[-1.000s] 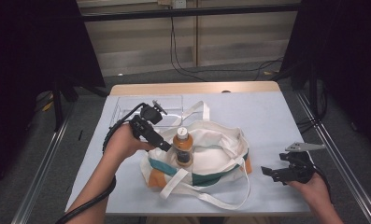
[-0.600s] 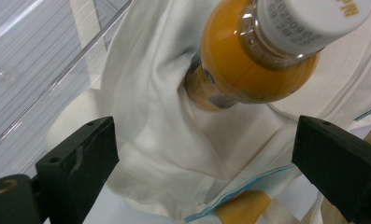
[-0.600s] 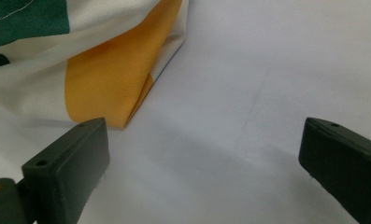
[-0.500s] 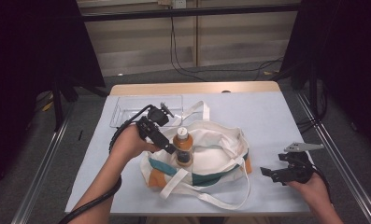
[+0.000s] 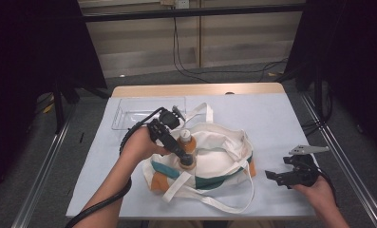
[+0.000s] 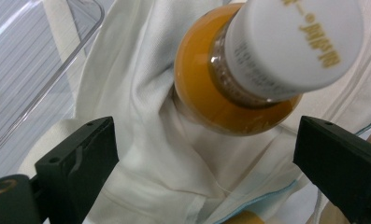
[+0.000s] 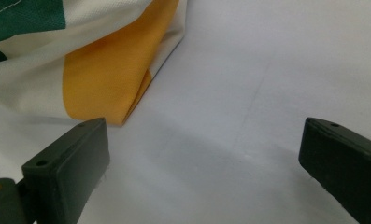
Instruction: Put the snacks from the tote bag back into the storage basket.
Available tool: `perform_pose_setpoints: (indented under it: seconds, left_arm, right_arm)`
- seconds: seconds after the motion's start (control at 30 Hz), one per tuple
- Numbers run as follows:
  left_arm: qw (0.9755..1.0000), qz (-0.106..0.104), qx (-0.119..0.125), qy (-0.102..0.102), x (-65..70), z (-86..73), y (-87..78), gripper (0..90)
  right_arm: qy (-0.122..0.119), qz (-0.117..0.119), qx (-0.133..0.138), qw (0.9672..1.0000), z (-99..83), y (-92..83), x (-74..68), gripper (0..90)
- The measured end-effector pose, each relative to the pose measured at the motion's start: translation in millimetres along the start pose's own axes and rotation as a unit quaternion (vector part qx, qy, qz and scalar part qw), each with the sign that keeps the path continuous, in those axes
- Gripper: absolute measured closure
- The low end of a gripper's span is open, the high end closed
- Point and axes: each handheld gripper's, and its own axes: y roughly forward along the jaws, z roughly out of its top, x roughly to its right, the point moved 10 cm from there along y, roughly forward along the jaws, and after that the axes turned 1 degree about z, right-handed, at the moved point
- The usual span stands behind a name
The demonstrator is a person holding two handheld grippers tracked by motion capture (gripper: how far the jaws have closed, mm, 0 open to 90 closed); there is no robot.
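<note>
An orange drink bottle point(image 5: 188, 142) with a white cap stands in the mouth of a white tote bag point(image 5: 224, 161) with green and orange panels, in the middle of the table. My left gripper point(image 5: 180, 153) hangs over the bag, open. In the left gripper view its jaws stand wide apart on either side of the bottle point(image 6: 230, 93), just short of it, without touching, and the white cap point(image 6: 290, 46) points up at the camera. My right gripper point(image 5: 277, 176) rests open at the right front of the table, its jaws facing the bag's orange corner point(image 7: 108, 70).
A clear plastic tray point(image 5: 134, 111) lies at the back left of the light blue table cover point(image 5: 281, 123). The bag's long white straps point(image 5: 210, 202) trail toward the front edge. Dark curtains and cables stand beyond the table.
My left gripper has moved right and forward, from beside the bag to over it, closing in on the bottle. The right gripper and the bag have stayed put.
</note>
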Motion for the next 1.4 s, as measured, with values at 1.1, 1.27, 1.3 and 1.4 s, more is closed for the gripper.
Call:
perform_pose_setpoints:
  seconds: [1.1, 1.27, 1.3, 1.4]
  left_arm:
    - [0.9998, -0.012, -0.017, -0.008, 6.8, 15.2, 18.2, 13.3]
    - [0.9997, -0.010, -0.023, -0.004, 6.9, 16.6, 20.5, 15.1]
    - [0.9997, -0.009, -0.020, -0.007, 7.5, 17.6, 21.5, 15.1]
    - [0.9997, -0.007, -0.023, -0.006, 7.9, 18.6, 23.3, 15.9]
  right_arm:
    - [0.000, 0.009, -0.019, 0.9998, -5.4, 3.0, -1.6, 1.8]
    - [0.001, 0.011, -0.021, 0.9997, -6.1, 3.3, -1.8, 1.8]
    - [0.001, 0.012, -0.021, 0.9997, -6.1, 3.1, -1.9, 1.8]
    - [0.002, 0.012, -0.021, 0.9997, -6.0, 2.9, -1.8, 1.8]
